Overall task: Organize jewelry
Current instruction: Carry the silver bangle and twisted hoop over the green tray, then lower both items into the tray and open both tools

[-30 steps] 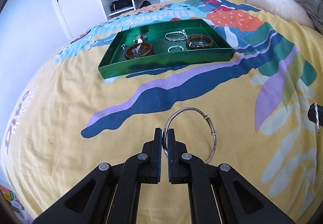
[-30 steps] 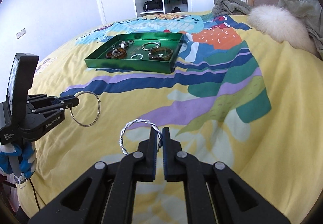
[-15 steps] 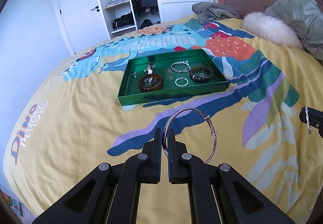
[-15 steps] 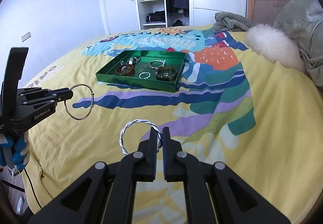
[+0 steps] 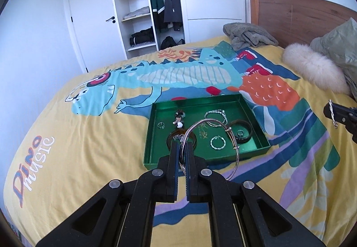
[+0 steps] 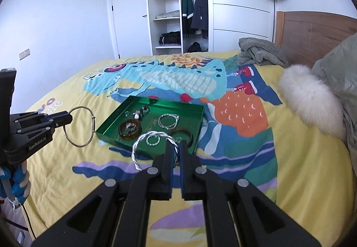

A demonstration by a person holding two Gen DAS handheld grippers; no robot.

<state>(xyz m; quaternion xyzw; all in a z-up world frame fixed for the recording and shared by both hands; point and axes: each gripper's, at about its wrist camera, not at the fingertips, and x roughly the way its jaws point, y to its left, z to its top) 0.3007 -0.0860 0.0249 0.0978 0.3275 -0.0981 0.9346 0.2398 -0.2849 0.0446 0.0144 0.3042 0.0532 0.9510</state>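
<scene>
the left claw (image 5: 182,153) is clamped on a thin plain silver wire bangle (image 5: 232,133), held upright above the bed. the right claw (image 6: 176,151) is clamped on a twisted silver rope-pattern bangle (image 6: 136,146), also clear of the bedding. a shallow rectangular green metal tray (image 6: 104,133) rests on the yellow dinosaur-print bedspread (image 6: 301,169) beyond both claws. tray contents: an amber resin bangle (image 6: 129,128), a dark brown bangle (image 5: 247,133), a beaded silver bracelet (image 6: 168,121), small silver rings (exact count unclear) and a small charm (image 5: 179,118).
</scene>
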